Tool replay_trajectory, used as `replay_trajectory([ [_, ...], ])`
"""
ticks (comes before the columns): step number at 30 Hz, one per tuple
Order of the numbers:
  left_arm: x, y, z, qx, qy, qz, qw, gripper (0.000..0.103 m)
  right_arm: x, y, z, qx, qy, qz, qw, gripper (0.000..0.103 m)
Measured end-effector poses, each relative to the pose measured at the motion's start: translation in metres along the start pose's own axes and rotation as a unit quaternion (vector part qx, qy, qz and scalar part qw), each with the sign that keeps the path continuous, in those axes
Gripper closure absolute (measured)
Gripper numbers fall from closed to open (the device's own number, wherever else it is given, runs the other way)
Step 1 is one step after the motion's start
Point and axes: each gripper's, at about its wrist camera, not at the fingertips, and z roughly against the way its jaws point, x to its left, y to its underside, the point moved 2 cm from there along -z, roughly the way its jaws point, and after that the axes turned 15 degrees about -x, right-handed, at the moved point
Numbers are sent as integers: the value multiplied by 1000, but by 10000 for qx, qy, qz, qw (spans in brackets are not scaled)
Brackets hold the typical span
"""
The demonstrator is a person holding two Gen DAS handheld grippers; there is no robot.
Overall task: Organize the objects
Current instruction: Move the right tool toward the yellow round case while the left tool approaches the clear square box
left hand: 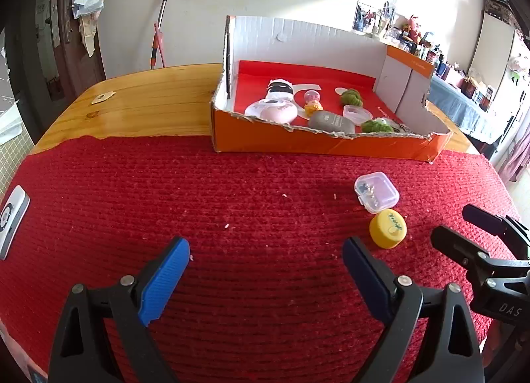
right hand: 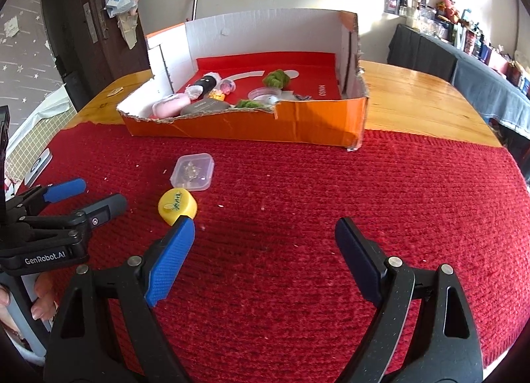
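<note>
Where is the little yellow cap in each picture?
Left wrist view: the yellow cap lies on the red cloth, right of centre, just in front of the clear case.
Right wrist view: the cap lies left of centre, at the tip of the right hand-held gripper's left finger.
Shared landmark: the orange box behind it.

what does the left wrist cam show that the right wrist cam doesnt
Only the left wrist view shows the small wooden tag on the bare tabletop clearly, and the right gripper from outside. Only the right wrist view shows the person's fingers and the left gripper from outside, jaws apart. Both show the torn orange cardboard box, the clear square plastic case, the round yellow cap and the red knitted cloth.
</note>
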Motion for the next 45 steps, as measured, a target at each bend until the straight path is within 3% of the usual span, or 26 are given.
replay_trajectory([
  [13, 25, -1, -2, 76, -106, 73, 9999, 7, 32, -1, -22, 373, -458, 52, 9982, 16],
  [21, 29, -3, -6, 127, -61, 111, 9998, 8, 42, -3, -34, 510, -249, 384, 9977, 16],
  [30, 12, -3, -8, 153, 54, -135, 9998, 7, 10, -4, -32, 495, 97, 205, 9985, 16],
  [39, -15, -11, -11, 87, 221, -450, 9987, 8, -17, -6, -17, 378, -91, 18, 9992, 16],
  [45, -25, -16, -18, 114, 326, -564, 9978, 8, -12, -2, -18, 423, -484, 125, 9979, 16],
])
